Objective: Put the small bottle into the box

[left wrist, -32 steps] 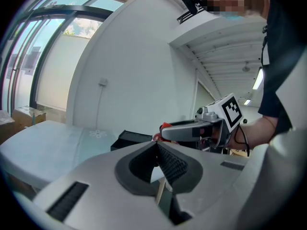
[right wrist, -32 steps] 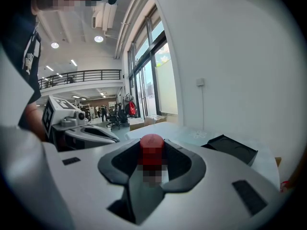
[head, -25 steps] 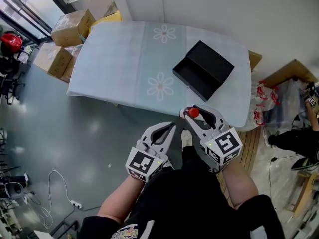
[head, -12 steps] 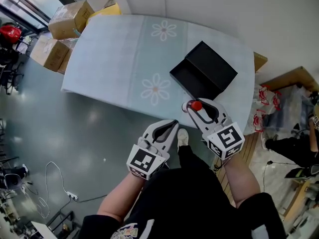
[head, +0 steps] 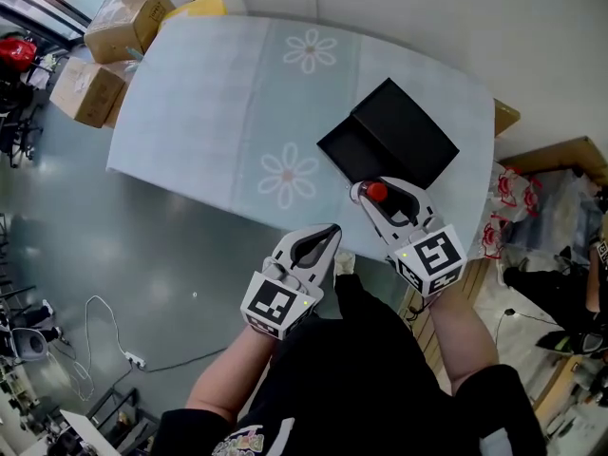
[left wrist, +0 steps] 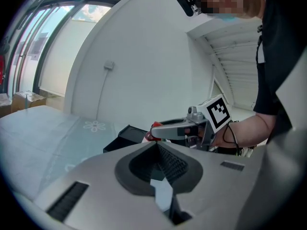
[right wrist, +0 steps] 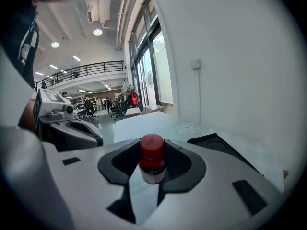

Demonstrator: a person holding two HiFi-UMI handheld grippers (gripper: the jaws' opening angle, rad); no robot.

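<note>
A small bottle with a red cap [right wrist: 151, 157] stands upright between the jaws of my right gripper [head: 373, 194], which is shut on it. In the head view the red cap [head: 377, 192] shows at the table's near edge, just short of the open black box [head: 388, 141]. The box lies on the pale flowered tablecloth [head: 237, 93] with its lid tilted up behind it. My left gripper [head: 325, 237] hangs off the table's near edge, jaws closed with nothing in them [left wrist: 157, 145]. The left gripper view shows the box [left wrist: 125, 137] and the right gripper [left wrist: 165, 128] ahead.
Cardboard boxes [head: 119, 22] are stacked beyond the table's far left corner. Grey floor lies to the left with a cable and power strip [head: 128, 359]. A wooden piece [head: 556, 150] and bags stand to the right of the table. A white wall runs behind the table.
My right gripper has carried the bottle forward from off the table to the table's near edge, closer to the black box. The left gripper stays below the edge, still shut.
</note>
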